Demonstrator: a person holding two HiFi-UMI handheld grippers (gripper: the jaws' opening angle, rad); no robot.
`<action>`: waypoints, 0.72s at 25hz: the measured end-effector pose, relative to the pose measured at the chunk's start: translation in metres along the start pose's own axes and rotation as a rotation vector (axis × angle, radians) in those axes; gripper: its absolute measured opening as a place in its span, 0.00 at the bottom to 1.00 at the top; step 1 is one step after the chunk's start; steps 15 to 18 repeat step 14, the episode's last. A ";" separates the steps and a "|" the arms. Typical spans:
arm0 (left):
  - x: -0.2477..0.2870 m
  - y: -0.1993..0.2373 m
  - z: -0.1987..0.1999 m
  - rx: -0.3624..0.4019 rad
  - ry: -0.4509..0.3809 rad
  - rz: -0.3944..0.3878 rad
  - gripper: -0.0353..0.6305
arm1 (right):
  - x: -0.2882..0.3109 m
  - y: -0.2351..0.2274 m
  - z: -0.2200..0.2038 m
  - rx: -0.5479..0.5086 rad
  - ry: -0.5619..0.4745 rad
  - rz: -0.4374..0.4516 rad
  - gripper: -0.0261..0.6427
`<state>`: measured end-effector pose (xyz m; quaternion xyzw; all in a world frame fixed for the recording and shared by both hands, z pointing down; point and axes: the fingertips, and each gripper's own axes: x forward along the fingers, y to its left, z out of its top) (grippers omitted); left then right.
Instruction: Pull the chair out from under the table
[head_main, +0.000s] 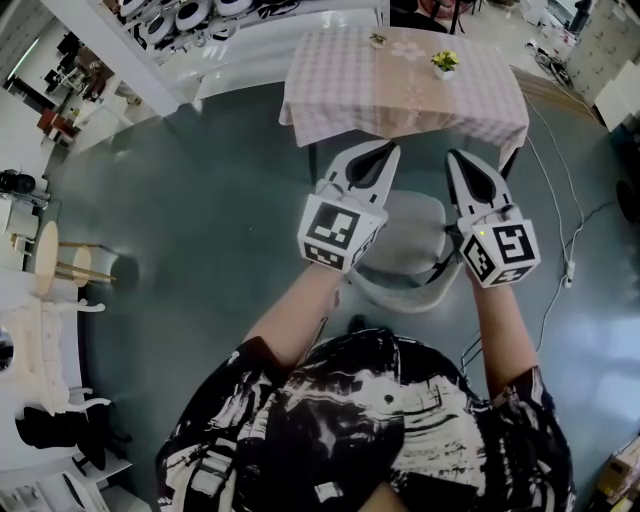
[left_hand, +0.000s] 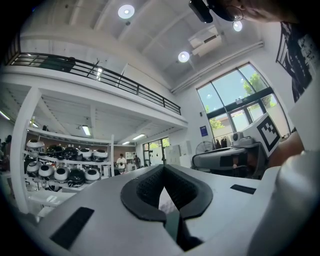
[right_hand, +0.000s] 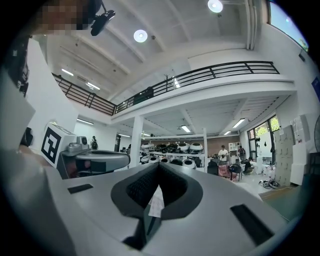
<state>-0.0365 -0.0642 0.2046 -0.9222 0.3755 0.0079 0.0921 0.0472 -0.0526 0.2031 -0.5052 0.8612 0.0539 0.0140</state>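
- Floor (head_main: 220, 220): dark grey-green, open at 9 o'clock of the chair.
- Table (head_main: 340, 100): at 12 o'clock, under a pink checked cloth whose hem hangs just beyond the chair's front.
- Chair (head_main: 405, 240): white, at centre view, just at 6 o'clock of the table, with the seat showing clear of the cloth. It faces 12 o'clock and its curved back is at 6 o'clock. Its front-to-back line runs from 12 to 6. The person stands directly behind the back.
- Left gripper (head_main: 388, 152) (left_hand: 163, 168): over the chair's 10 o'clock edge, fingers pressed together on nothing. Contact with the chair cannot be told.
- Right gripper (head_main: 456, 158) (right_hand: 159, 165): over the 2 o'clock edge, fingers likewise pressed together and empty.
- Stools (head_main: 48, 258): wooden, at 9 o'clock, well apart from the chair.
- Cable (head_main: 562, 270): white, on the floor at 3 o'clock.
- Plant (head_main: 444, 63): small, on the table's far right.
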 end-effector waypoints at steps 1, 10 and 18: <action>0.000 0.000 0.000 0.000 0.000 -0.001 0.05 | -0.001 0.001 -0.001 -0.002 0.001 -0.001 0.04; 0.005 -0.003 -0.003 -0.003 0.002 -0.004 0.05 | -0.003 -0.004 -0.005 0.000 0.012 -0.006 0.04; 0.001 -0.003 -0.003 0.002 0.003 -0.003 0.05 | -0.003 0.001 -0.004 -0.005 0.008 -0.003 0.04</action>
